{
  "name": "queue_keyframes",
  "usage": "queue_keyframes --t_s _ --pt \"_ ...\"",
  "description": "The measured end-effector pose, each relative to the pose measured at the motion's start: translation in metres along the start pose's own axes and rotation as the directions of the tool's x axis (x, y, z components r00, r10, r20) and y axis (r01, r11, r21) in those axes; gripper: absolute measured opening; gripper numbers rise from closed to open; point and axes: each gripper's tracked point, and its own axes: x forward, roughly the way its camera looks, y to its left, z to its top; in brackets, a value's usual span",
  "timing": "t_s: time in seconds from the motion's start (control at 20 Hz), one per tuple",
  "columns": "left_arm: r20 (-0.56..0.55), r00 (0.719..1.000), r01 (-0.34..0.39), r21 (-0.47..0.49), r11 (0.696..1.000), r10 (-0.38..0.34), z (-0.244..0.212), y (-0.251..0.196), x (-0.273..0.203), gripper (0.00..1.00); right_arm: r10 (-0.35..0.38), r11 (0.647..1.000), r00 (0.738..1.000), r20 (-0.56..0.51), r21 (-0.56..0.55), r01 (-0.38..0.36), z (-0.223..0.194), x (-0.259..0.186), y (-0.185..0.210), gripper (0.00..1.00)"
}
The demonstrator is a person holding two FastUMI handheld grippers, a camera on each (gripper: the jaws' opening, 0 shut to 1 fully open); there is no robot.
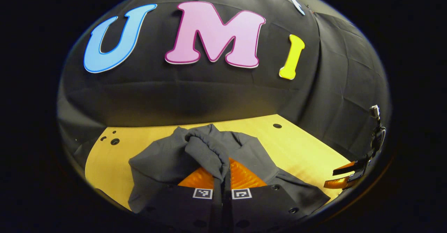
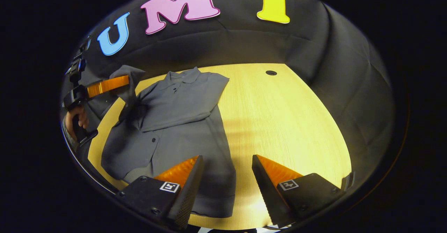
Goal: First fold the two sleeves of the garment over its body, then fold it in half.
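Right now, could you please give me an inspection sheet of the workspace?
Surface: light wooden table with round holes, mostly bare.
Job's things: grey shirt lying flat, one sleeve folded over its body; the other sleeve lifted off the table.
Clutter: nothing seen.
Grippers: left gripper shut on the lifted sleeve; right gripper open above the shirt's hem, holding nothing.
Cables: nothing seen.
Surroundings: black cloth wall behind and beside the table.

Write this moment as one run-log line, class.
left gripper: shut on sleeve, lifted | right gripper: open, above shirt hem | other sleeve: folded over body
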Motion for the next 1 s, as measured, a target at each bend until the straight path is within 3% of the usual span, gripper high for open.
queue_keyframes --t_s 0.45,0.5,0.65,0.9,0.95,1.0 --pt "-0.154 0.988 -0.006 -0.028 1.0 0.002 -0.079 -0.034 0.051 0.06 -0.003 1.0 0.999 -0.04 0.001 0.003 -0.015 0.003 -0.029 0.87" --pt "-0.175 0.985 -0.005 -0.026 1.0 0.0 -0.087 -0.038 0.056 0.11 -0.006 1.0 0.999 -0.043 0.002 0.006 -0.016 0.003 -0.033 0.87" --pt "-0.216 0.976 0.005 -0.021 1.0 -0.009 -0.104 -0.047 0.066 0.11 -0.008 1.0 0.999 -0.043 0.007 0.008 -0.016 0.003 -0.039 0.87" --pt "-0.22 0.973 0.058 -0.076 0.995 -0.074 -0.11 -0.064 0.064 0.21 -0.002 1.0 0.999 -0.046 0.005 0.002 -0.014 0.006 -0.04 0.87" --pt "-0.214 0.972 0.078 -0.093 0.993 -0.097 -0.108 -0.069 0.062 0.14 0.002 1.0 0.999 -0.047 0.004 -0.001 -0.013 0.008 -0.039 0.87" --pt "-0.204 0.971 0.099 -0.111 0.989 -0.121 -0.105 -0.074 0.059 0.25 0.003 1.0 0.999 -0.049 0.002 -0.003 -0.013 0.01 -0.038 0.87"
